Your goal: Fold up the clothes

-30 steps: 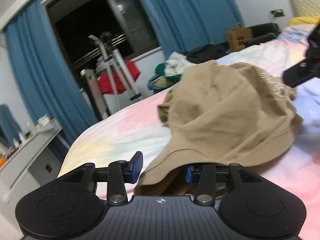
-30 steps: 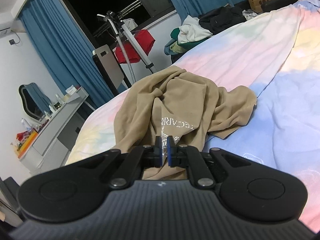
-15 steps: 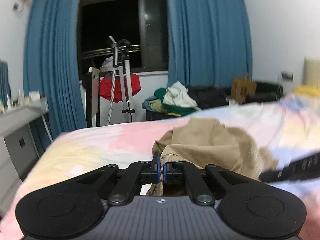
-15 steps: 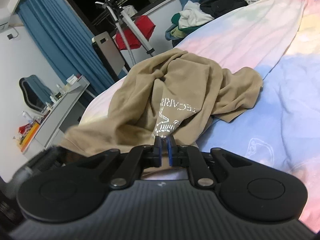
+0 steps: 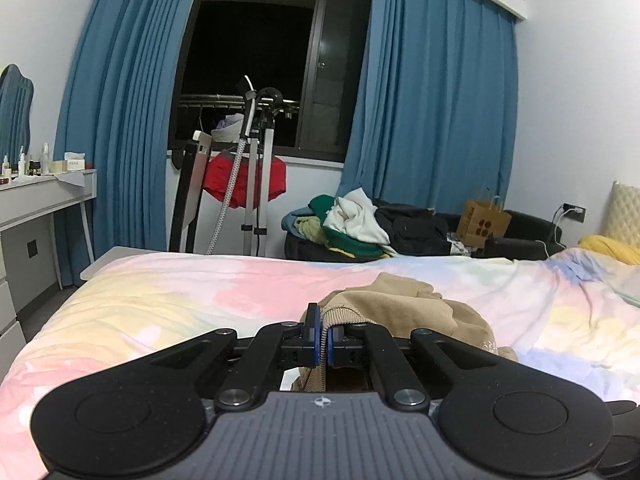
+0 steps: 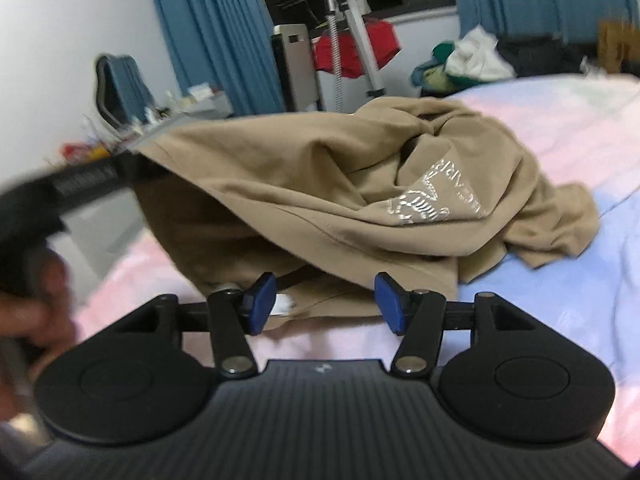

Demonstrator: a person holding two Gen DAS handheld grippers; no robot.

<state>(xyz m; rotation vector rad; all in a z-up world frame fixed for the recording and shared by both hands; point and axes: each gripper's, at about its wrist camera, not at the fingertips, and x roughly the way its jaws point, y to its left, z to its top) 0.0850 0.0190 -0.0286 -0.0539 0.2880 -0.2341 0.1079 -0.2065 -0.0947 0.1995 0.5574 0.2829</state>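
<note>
The tan sweatshirt (image 6: pixel 360 184) lies crumpled on the pastel bedspread (image 5: pixel 160 292), its printed logo facing up and twisted at about 2 o'clock from the right gripper (image 6: pixel 324 300). It looks soft, light and limp — it will sag and bunch wherever it is unsupported, so the ribbed hem and the shoulder seams are the sensible places to grip, 1 in each gripper. The left gripper (image 5: pixel 324 336) is clenched on the ribbed hem (image 5: pixel 340 314), lifting that edge off the bed; in the right view it shows as a dark blur at 9 o'clock. The right gripper's jaws have just been opening and stand apart — the lower edge of the cloth lies between the pads (image 6: pixel 260 300) without being pinched. Beyond, at 12 o'clock, are blue curtains (image 5: pixel 432 112) and a pile of other clothes (image 5: pixel 352 224).
</note>
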